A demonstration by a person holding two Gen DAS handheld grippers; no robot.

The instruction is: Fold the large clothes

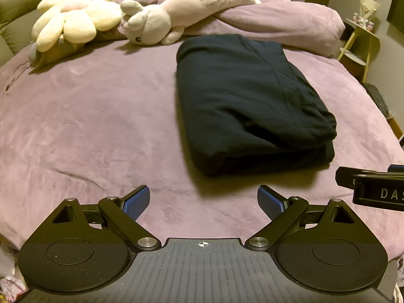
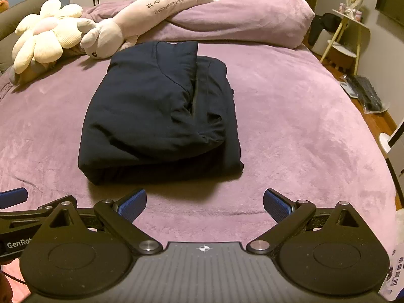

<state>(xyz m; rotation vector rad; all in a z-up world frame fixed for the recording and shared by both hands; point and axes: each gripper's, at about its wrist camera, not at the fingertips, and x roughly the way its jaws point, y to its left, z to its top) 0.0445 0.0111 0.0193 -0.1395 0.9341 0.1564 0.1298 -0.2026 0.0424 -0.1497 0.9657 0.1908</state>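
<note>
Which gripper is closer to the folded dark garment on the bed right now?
Right, slightly. The right gripper faces the folded dark garment just left of centre; the left gripper sits further aside, left of it.

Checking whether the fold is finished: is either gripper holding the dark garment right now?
No. Both the left gripper and right gripper are open over bare bedspread, short of the folded dark garment.

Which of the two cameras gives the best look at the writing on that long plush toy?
The right wrist view. There the long plush toy shows its printed characters and a smaller line beneath, sharp and right way up. In the left wrist view the same toy appears with its writing skewed, smaller and blurrier.
</note>
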